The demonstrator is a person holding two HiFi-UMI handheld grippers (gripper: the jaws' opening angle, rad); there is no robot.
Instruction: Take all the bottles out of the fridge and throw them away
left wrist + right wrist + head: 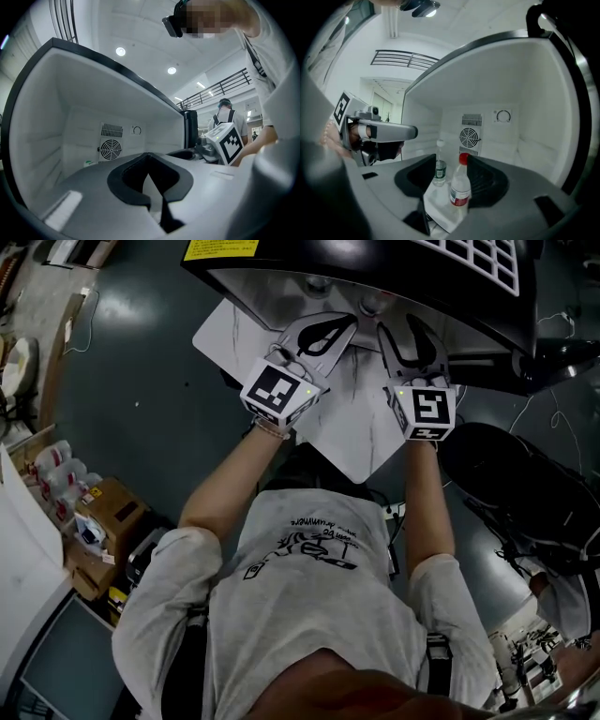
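In the head view, I hold my left gripper [330, 331] and my right gripper [412, 338] side by side, both reaching into the open front of the black fridge [309, 259], with my arms stretched out ahead of me

In the left gripper view, my fingers [123, 178] are pressed together at the tips with nothing between them. Past them I see the fridge's white inner walls and a round fan grille [111, 149] on the back wall

In the right gripper view, my fingers [488, 180] are spread. Between them, untouched, two bottles stand upright on the fridge floor. The red-capped bottle [461, 187] is nearer, just beside the finger on the view's right. The white-capped bottle [439, 168], with a green label, stands behind it to the left. My left gripper shows at the left side of this view
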